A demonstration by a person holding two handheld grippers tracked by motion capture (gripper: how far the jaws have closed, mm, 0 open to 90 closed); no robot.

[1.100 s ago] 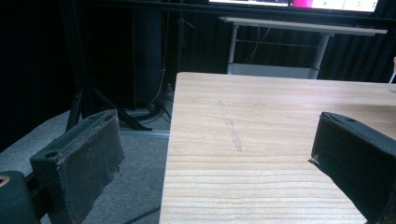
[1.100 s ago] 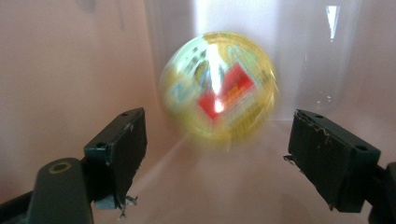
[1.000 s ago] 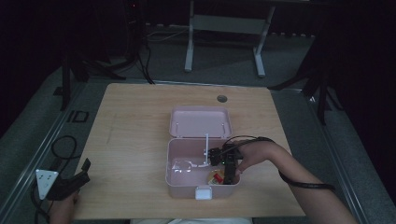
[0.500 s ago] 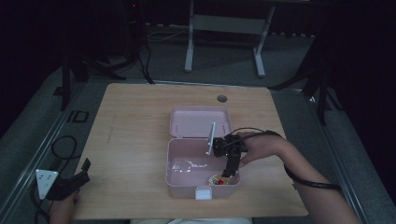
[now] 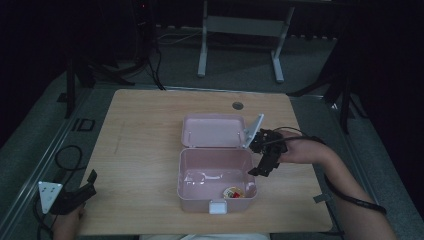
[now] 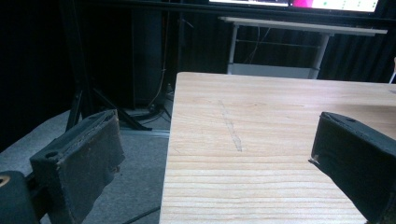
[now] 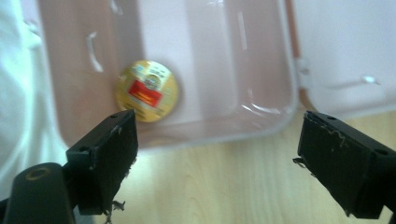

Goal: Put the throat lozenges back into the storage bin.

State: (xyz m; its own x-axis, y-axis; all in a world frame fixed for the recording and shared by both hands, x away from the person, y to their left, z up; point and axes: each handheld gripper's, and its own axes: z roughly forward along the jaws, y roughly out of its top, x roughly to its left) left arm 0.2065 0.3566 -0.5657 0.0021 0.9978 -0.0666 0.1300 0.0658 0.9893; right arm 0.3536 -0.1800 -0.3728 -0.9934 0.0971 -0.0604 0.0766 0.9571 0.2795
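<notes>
The person's right forearm reaches in from the right, holding the right gripper (image 5: 264, 157) just outside the right wall of the open pale pink plastic box (image 5: 200, 172), jaws spread wide and empty. A small round gold-and-red labelled disc (image 7: 147, 90) lies flat on the box floor, near the front right corner. The left gripper (image 5: 75, 196) rests at the light wooden table's (image 5: 145, 125) near-left corner, jaws apart, holding nothing.
</notes>
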